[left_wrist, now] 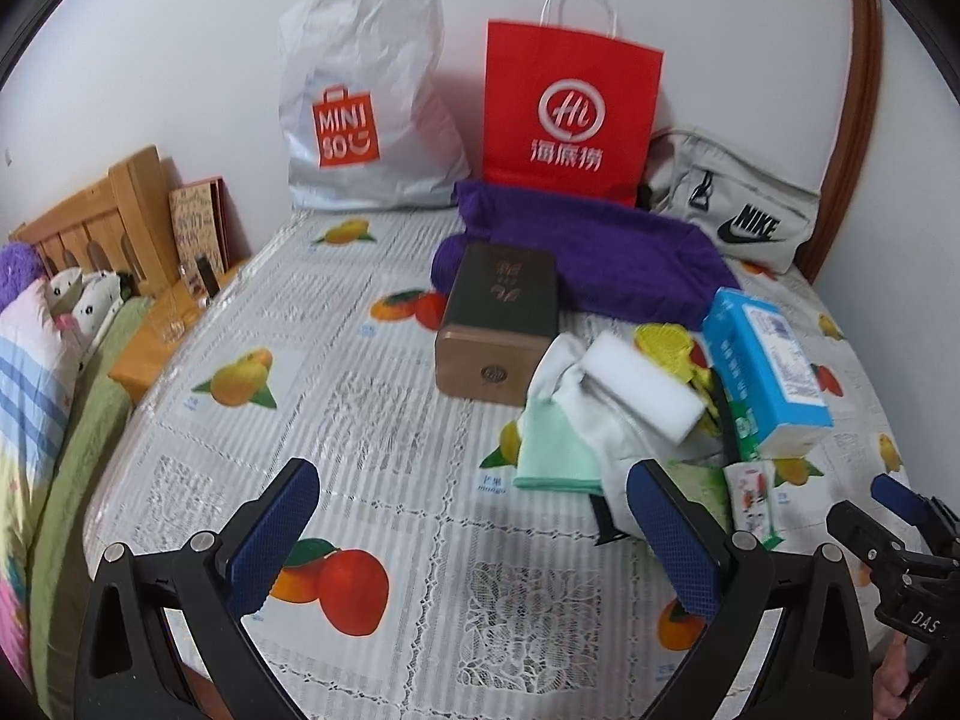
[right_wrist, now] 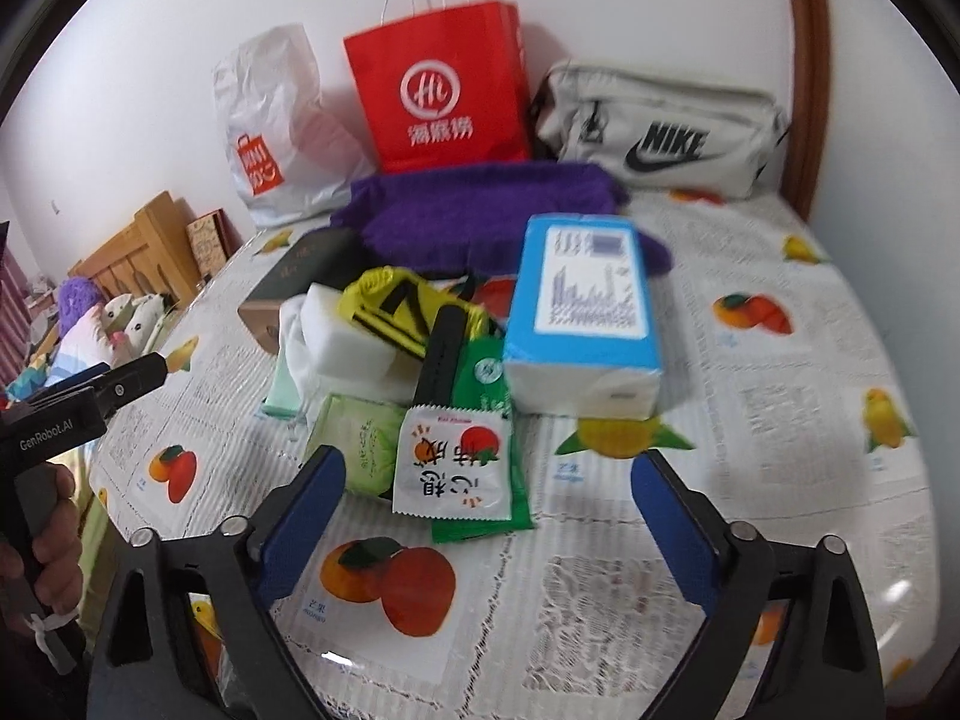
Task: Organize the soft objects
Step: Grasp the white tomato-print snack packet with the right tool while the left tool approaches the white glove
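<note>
Bags along your wall read MINISO (left_wrist: pixel 348 132), Haidilao "Hi" (left_wrist: pixel 570 114) and NIKE (left_wrist: pixel 747 225); soft pile (right_wrist: pixel 420 372) sits mid-surface (left_wrist: pixel 360 372), both tongs (left_wrist: pixel 474 546) (right_wrist: pixel 486 528) gaping, empty.

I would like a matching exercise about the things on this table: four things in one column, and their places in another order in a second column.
Things:
1. red paper bag with white handles
2. white foam sponge block
3. grey fabric pouch with a black logo
4. brown rectangular box with a dark lid

Places:
A. at the back wall, right of the red bag
B. on top of the pile of cloths
C. at the back wall, between the white plastic bag and the pouch
D. in front of the purple fuzzy cloth, left of the pile

Pairs: 1-C, 2-B, 3-A, 4-D
</note>
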A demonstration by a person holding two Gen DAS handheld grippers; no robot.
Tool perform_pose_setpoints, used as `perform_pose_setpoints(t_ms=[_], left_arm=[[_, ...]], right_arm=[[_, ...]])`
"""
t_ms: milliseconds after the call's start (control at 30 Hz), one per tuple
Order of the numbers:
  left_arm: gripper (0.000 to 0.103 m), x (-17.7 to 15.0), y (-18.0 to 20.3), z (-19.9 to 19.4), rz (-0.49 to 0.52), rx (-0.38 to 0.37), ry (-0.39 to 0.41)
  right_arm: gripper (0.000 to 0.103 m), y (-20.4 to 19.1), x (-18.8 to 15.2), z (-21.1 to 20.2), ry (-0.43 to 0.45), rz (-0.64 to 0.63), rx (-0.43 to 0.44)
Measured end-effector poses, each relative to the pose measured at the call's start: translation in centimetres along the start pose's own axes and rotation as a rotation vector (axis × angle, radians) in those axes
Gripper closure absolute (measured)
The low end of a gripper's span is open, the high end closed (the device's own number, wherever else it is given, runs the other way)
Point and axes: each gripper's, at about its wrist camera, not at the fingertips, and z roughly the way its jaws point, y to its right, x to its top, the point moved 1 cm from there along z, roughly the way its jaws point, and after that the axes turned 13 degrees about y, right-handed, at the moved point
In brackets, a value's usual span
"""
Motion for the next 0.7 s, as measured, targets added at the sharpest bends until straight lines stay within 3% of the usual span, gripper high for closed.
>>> perform_pose_setpoints(t_ms=[333,700], left_arm=[[0.0,-2.0,-0.1,3.6,-0.004,-0.016,-0.07],[0.0,-2.9,-0.8,5.5,-0.031,-0.05,-0.106]], right_arm=[[0.031,-0.2,-1.4,4.3,-0.087,0.024,0.092],[0.032,-0.2,-2.1,7.8,-0.162,0.055,0.076]])
